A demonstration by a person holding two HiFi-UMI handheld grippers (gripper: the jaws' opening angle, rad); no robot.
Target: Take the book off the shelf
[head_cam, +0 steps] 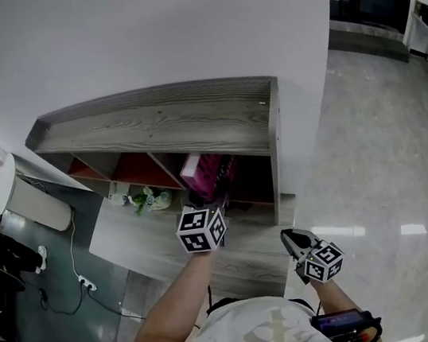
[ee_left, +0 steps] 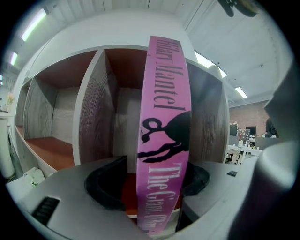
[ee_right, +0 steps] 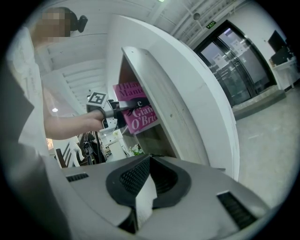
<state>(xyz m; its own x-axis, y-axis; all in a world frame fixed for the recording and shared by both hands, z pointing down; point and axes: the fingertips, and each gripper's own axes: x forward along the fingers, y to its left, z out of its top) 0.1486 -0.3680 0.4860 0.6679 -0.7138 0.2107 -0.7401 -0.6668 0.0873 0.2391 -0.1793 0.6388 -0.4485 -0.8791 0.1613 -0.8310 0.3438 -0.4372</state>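
I held my left gripper [ee_left: 155, 180] up to the grey wooden shelf [head_cam: 158, 123], which was at 12 o'clock from me. The pink book [ee_left: 164, 117] stood in the box at the far 3 o'clock end of the shelf. Its back faced me, with black letters and a black shape on it.

My left jaws were wide apart, one on each side of the book. The jaw at 3 o'clock was right beside the book. The jaw at 9 o'clock did not touch it, and I could see a bit of the red shelf floor in the gap. So I was not squeezing the book.

My right gripper [ee_right: 146, 168] hung low, at about 4 o'clock from my left one and well apart from the book. Its jaws were closed together and I held nothing in them.

Some small green and white things [head_cam: 148, 199] lay at 9 o'clock from the book, low down by the shelf. A white wall [head_cam: 175, 27] stood behind the shelf. The shiny floor [head_cam: 372, 149] was at 3 o'clock.
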